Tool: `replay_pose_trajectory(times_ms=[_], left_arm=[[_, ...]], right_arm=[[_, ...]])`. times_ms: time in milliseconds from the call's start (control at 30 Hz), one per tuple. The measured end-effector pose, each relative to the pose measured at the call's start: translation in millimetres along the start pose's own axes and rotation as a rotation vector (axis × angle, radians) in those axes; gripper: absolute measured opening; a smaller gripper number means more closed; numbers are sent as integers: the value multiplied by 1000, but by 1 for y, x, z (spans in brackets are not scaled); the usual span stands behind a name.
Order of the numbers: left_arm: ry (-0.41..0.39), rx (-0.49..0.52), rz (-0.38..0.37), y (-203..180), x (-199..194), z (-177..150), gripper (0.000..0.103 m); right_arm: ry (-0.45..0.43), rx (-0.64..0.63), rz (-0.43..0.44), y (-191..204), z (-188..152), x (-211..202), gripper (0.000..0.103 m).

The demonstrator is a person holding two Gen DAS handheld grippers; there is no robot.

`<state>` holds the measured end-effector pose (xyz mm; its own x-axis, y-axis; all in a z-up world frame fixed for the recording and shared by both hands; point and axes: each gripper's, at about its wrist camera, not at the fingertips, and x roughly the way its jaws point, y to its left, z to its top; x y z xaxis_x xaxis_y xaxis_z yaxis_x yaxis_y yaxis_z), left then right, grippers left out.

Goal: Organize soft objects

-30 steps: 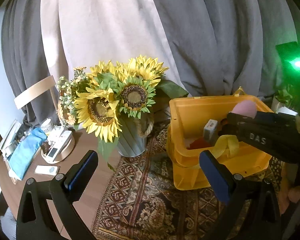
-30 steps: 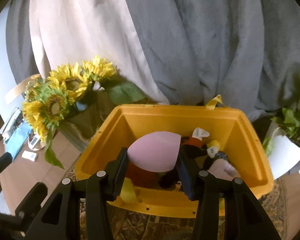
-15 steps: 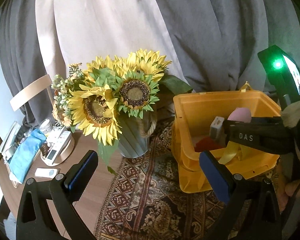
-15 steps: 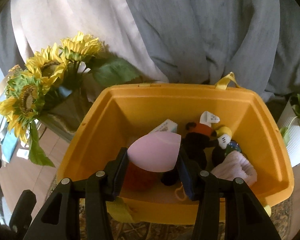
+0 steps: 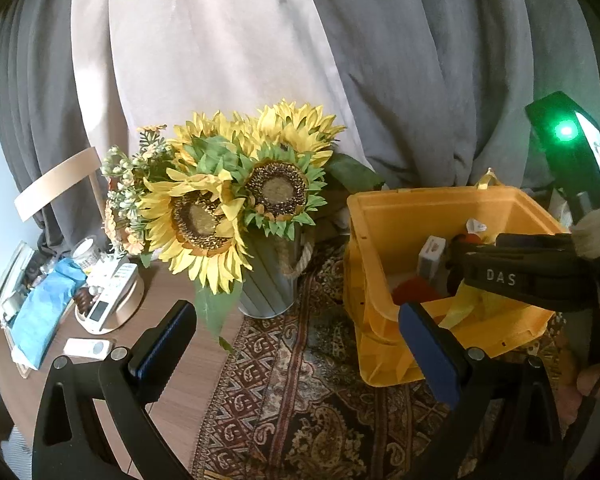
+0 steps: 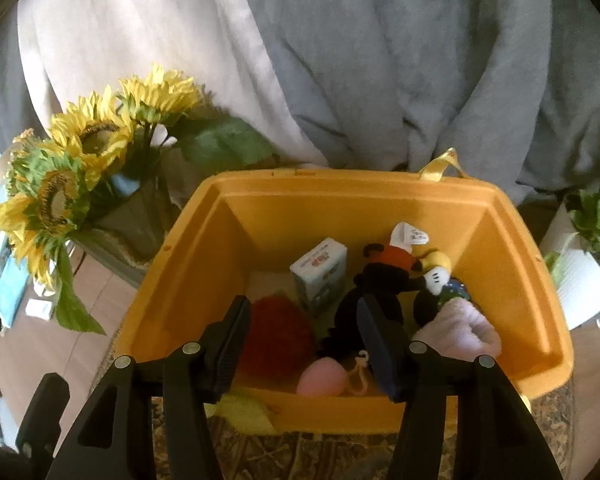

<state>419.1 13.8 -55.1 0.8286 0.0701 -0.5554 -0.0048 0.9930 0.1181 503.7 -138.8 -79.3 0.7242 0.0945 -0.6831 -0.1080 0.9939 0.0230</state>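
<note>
A yellow bin [image 6: 548, 316] [image 5: 384, 216] stands on a patterned rug. Inside lie a pink egg-shaped sponge [image 6: 322, 378] near the front wall, a red fuzzy ball [image 6: 278, 330], a black plush mouse [image 6: 380, 280], a small carton [image 6: 320, 274] and a pale pink towel [image 6: 456, 330]. My right gripper [image 6: 302, 340] hovers over the bin's front, its jaws opening, with nothing between them; the sponge rests below them in the bin. My left gripper [image 5: 296, 330] hangs wide open and empty over the rug, left of the bin.
A metal bucket of sunflowers [image 5: 228, 208] stands left of the bin. Remote controls and a blue cloth [image 5: 44, 312] clutter the wooden table at far left. A potted plant [image 6: 596, 248] sits right of the bin. Grey curtains hang behind.
The right gripper's jaws spread and let go of the pink sponge, which dropped into the bin. The right gripper also tipped further down over the bin. The left gripper stayed put.
</note>
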Motion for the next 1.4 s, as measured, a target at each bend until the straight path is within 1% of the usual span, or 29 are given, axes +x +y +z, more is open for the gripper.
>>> replay_pose_trajectory(times_ms=[200,400,533,667,867,1100,1167,1200,1233,1367,1400], left_arm=[[-31,-6,-34,12,-16,2,103],[-85,-1,-86,23,-48,3,103],[-110,7,-108,27,-66,1,103],[-129,-2,-131,31,-85,-4,103],[-156,-16,-139,33,-112,-10,103],[-173,-25,-144,24,-141,-21,103],[-179,-28,-144,19,-151,-26,103],[-180,-31,-141,17,-156,-29,103],[-181,-36,-142,14,-161,-32,103],[-194,-35,-142,4,-183,-44,103],[-198,-34,-140,1,-190,-48,103]], right_arm=[[-59,35,-28,4,-9,-34,56],[-141,84,-49,7,-25,-76,56],[-194,111,-68,11,-40,-107,56],[-230,122,-83,14,-54,-130,56],[-287,110,-112,22,-75,-165,56],[-332,78,-131,21,-99,-203,57],[-341,72,-130,18,-107,-214,65],[-345,73,-124,17,-110,-219,73],[-351,75,-123,15,-114,-225,75],[-376,66,-146,7,-131,-248,76],[-378,63,-147,5,-135,-254,78]])
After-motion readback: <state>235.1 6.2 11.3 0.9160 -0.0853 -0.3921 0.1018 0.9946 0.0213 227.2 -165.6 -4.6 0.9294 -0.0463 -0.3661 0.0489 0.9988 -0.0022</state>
